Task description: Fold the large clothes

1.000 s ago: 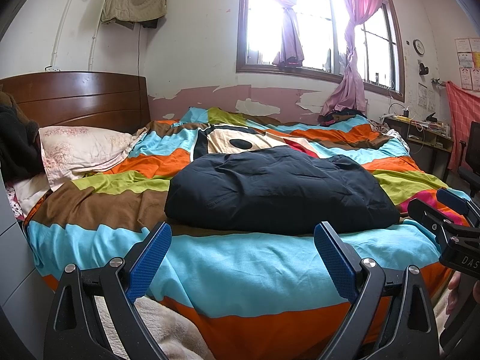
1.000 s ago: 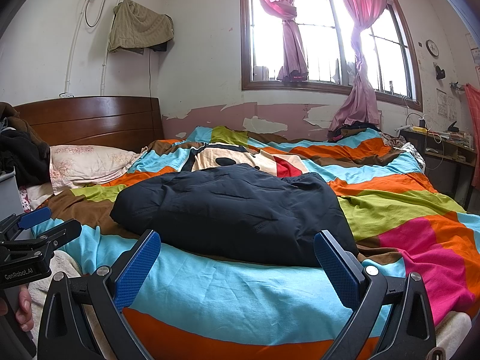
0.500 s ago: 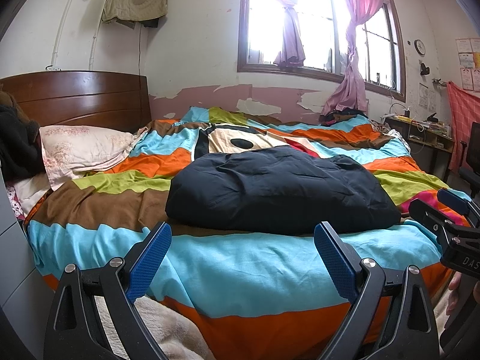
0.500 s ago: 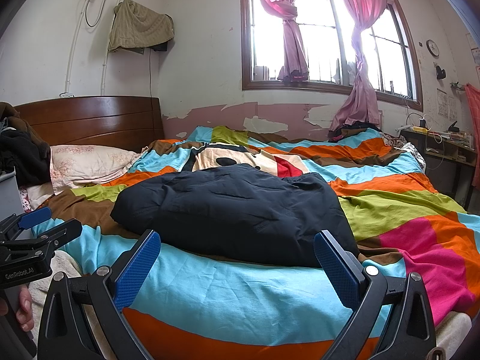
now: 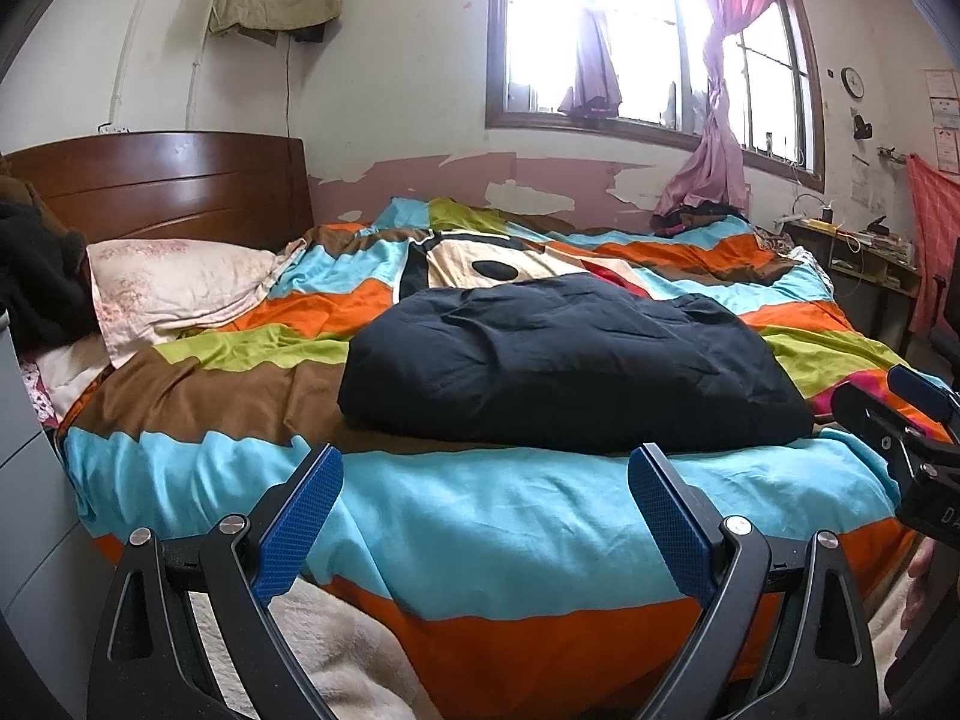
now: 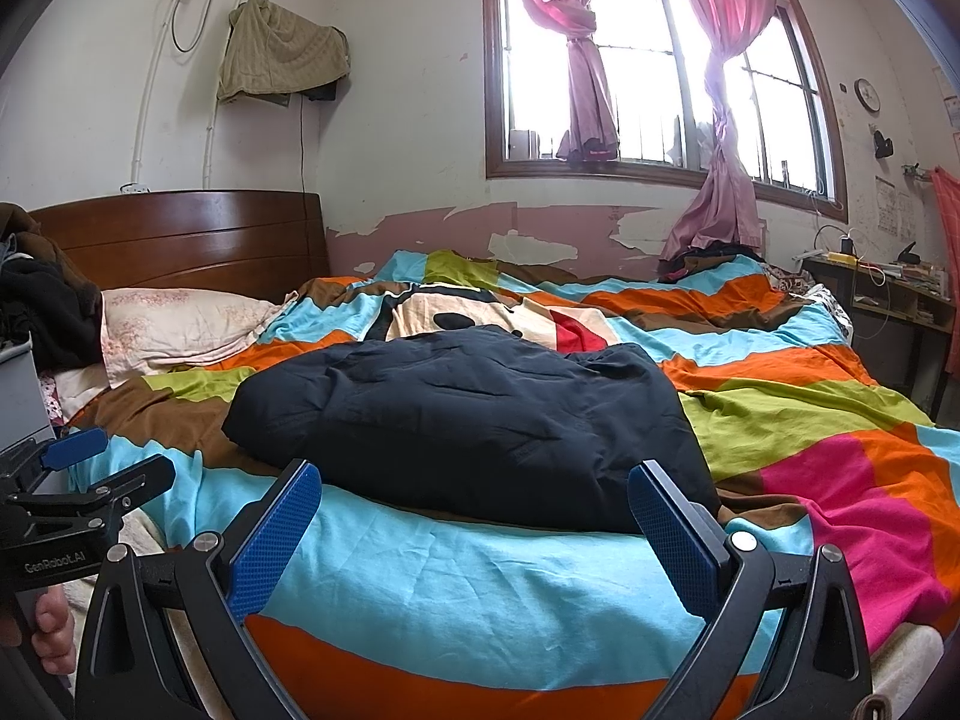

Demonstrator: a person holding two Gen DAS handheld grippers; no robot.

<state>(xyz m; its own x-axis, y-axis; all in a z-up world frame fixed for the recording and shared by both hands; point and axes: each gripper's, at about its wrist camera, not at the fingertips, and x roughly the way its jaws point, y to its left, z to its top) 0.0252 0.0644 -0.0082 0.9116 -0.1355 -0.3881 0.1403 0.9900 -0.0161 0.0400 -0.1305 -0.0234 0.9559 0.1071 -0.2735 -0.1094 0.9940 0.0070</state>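
Note:
A dark navy padded garment (image 5: 570, 366) lies folded in a thick bundle on the striped bedspread (image 5: 480, 516); it also shows in the right wrist view (image 6: 474, 426). My left gripper (image 5: 483, 516) is open and empty, held off the bed's near edge in front of the garment. My right gripper (image 6: 474, 534) is open and empty, also short of the garment. Each gripper shows at the edge of the other's view: the right one (image 5: 900, 420), the left one (image 6: 90, 480).
A pink pillow (image 5: 174, 294) and a wooden headboard (image 5: 156, 186) are at the left. Dark clothes (image 6: 42, 306) pile at the far left. A cluttered desk (image 6: 882, 288) stands at the right under the window (image 6: 654, 78). A beige blanket (image 5: 336, 660) hangs below the bed edge.
Both grippers have stayed open and nearly still. The views shift only very slightly; the garment has not moved.

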